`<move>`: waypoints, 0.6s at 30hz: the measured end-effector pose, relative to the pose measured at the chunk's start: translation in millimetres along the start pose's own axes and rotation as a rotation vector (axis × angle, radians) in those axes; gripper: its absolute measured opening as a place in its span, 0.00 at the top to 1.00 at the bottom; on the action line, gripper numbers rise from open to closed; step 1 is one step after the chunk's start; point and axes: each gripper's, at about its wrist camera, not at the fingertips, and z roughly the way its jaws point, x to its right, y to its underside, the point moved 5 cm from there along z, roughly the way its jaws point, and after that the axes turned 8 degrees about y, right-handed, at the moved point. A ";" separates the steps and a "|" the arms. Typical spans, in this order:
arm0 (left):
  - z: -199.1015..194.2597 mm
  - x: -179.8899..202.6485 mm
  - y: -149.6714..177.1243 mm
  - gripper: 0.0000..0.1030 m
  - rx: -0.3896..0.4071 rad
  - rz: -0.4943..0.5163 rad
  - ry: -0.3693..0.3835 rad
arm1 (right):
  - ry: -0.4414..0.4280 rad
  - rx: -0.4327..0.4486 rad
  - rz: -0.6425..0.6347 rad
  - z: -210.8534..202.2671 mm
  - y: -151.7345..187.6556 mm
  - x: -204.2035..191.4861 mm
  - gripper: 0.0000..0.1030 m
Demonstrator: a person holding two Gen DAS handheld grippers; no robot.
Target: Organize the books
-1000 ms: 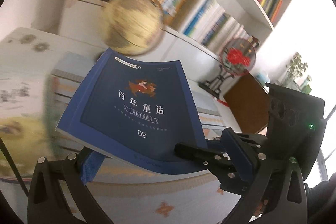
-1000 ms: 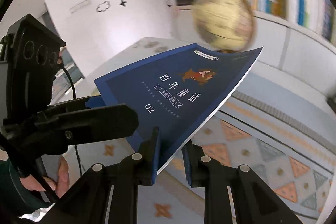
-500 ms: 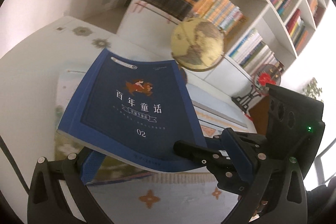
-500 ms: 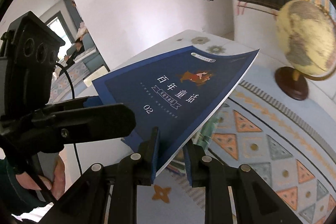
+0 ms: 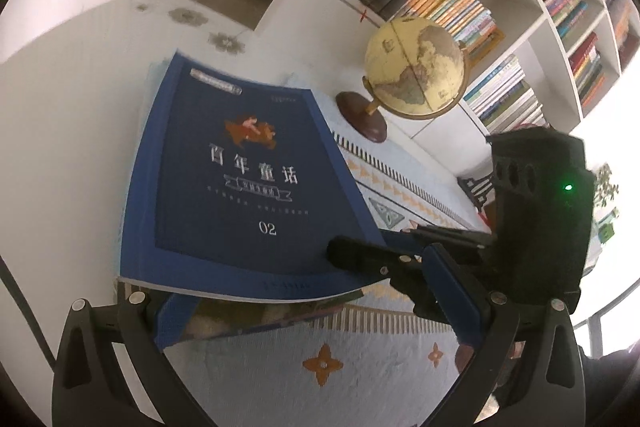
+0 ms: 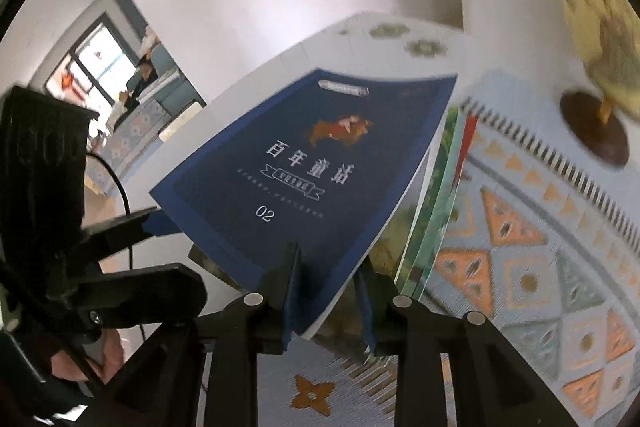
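The whole outlook has swung down from the bookshelf (image 5: pixel 520 7) toward the table (image 5: pixel 60 107). The globe (image 5: pixel 416 67), which a second ago loomed blurred just behind the load, now stands clear off to the side on its dark base, so both hands have dropped and travelled across to the patterned cloth (image 5: pixel 320 367). A stack of books (image 6: pixel 436 211) lies on that cloth and has come into sight directly beneath the load, its green and red edges poking out along the far side. The blue book (image 6: pixel 304 187) marked 02 is face up and has sunk until it sits very close over the stack. Its far end seems to rest there already, while the near end is still propped a little higher. The left gripper (image 5: pixel 312 307) is spread wide as before, with one blue pad tucked under the book's near corner as a prop and the other finger well clear, so it grips nothing. The right gripper (image 6: pixel 328 295) was pinching the near corner a second ago; its jaws are now opening, and though the corner still lies between them, a gap shows on the page side. By my judgement this is the release, with the book about to join the pile once the propping finger slides out.
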 end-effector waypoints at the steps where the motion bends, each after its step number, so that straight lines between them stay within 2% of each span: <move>1: 0.8 -2.6 1.5 0.01 -0.007 -0.011 -0.002 | 0.001 -0.019 0.019 4.2 3.8 2.2 0.68; 3: -0.1 -9.3 5.9 0.01 -0.023 -0.039 -0.006 | 0.014 -0.024 0.025 3.0 10.1 -0.3 0.67; 6: -12.8 -19.1 14.6 0.01 -0.015 -0.080 0.006 | 0.034 -0.023 0.026 -1.1 14.6 -2.1 0.54; 13: -36.7 -27.9 18.9 0.01 -0.023 -0.117 -0.010 | 0.044 -0.023 0.131 -12.1 24.0 12.7 0.53; 16: -45.7 -30.2 8.2 0.01 -0.005 -0.135 0.008 | 0.084 0.000 0.205 -22.5 24.8 31.0 0.53; 18: -50.0 -35.7 -2.9 0.01 -0.004 -0.146 -0.021 | 0.130 0.007 0.254 -27.4 24.9 43.7 0.52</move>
